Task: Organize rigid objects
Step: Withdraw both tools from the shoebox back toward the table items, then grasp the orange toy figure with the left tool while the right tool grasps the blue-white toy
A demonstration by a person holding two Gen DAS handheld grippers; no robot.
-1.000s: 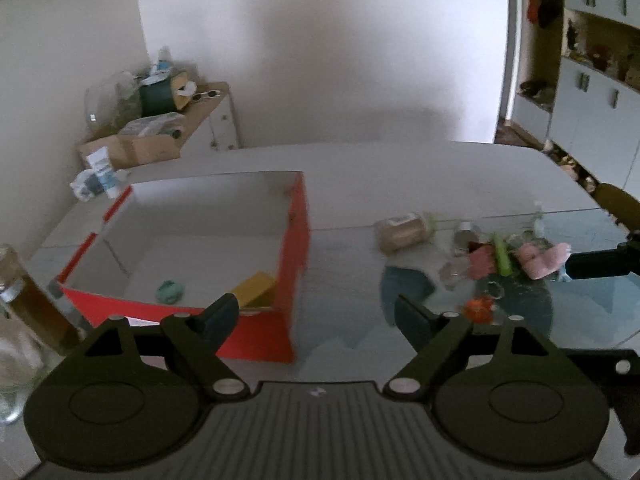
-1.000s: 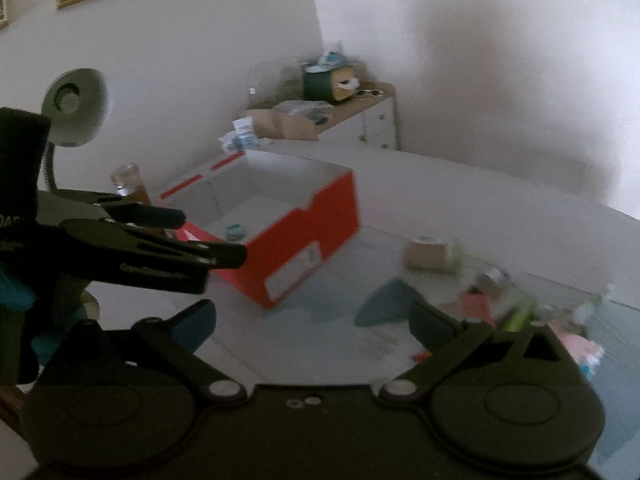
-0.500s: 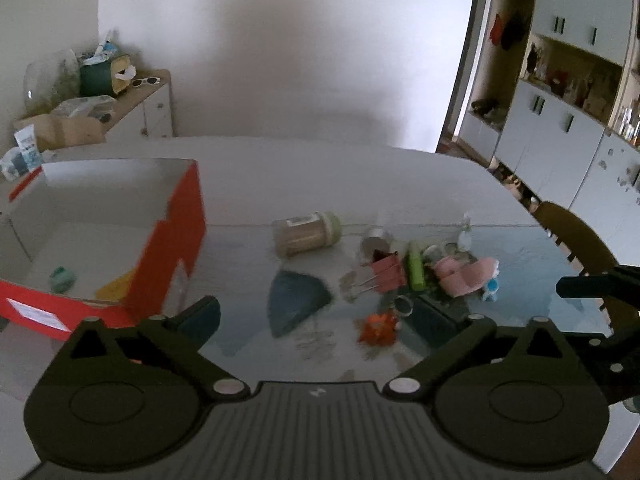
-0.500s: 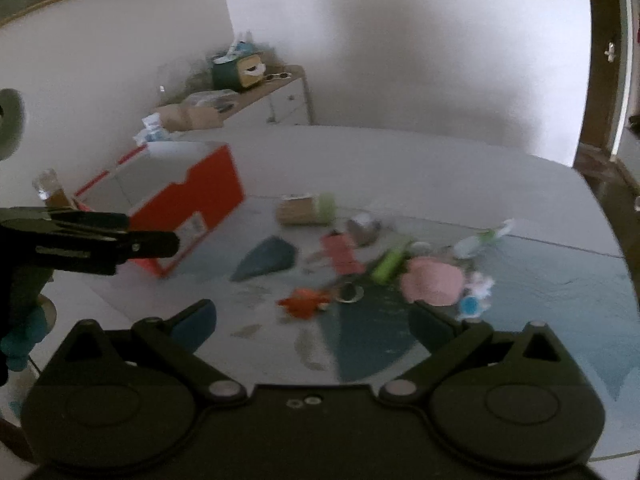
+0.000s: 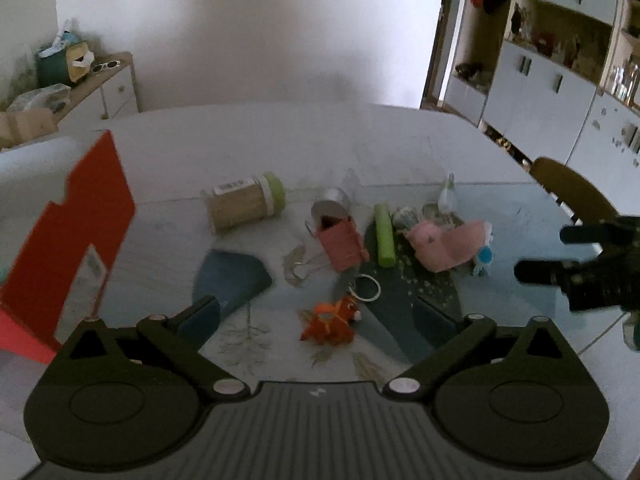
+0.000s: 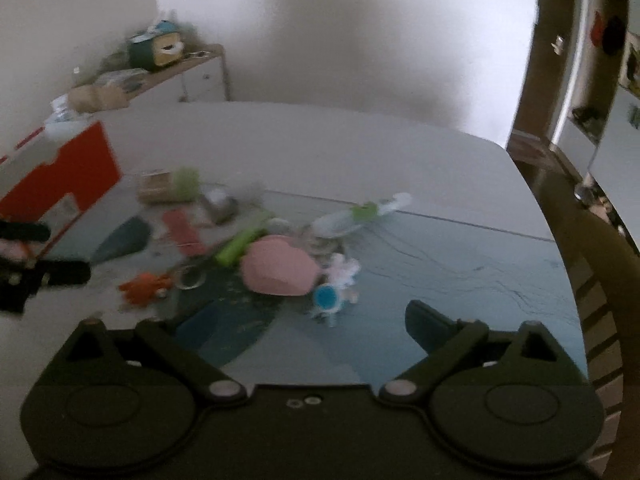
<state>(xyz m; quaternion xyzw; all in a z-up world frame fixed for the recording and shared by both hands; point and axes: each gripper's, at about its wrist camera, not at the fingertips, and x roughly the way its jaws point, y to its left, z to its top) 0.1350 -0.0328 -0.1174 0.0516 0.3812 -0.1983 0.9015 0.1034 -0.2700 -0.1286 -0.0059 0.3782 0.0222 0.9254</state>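
A pile of small items lies on the glass table top: a jar with a green lid (image 5: 246, 206), a pink binder clip (image 5: 344, 244), a green stick (image 5: 384, 236), a pink lump (image 5: 444, 244), a blue-white figurine (image 6: 330, 296) and an orange keychain toy (image 5: 330, 322). My left gripper (image 5: 318, 314) is wide open above the orange toy, holding nothing. My right gripper (image 6: 300, 320) hovers just short of the figurine and the pink lump (image 6: 280, 272); its jaws are closing with nothing between the pads. The red box (image 5: 68, 240) stands at the left.
A silver tin (image 5: 330, 208), a key ring (image 5: 366, 286) and a white-green brush (image 6: 360, 214) lie in the pile. A chair back (image 6: 580, 216) rises at the table's right edge. A cluttered sideboard (image 5: 100, 80) stands behind the box, cupboards (image 5: 560, 92) at the far right.
Both views have swung right, away from the red box, and sunk toward the pile. The left jaws have spread wider. The orange toy now lies between the left fingers.
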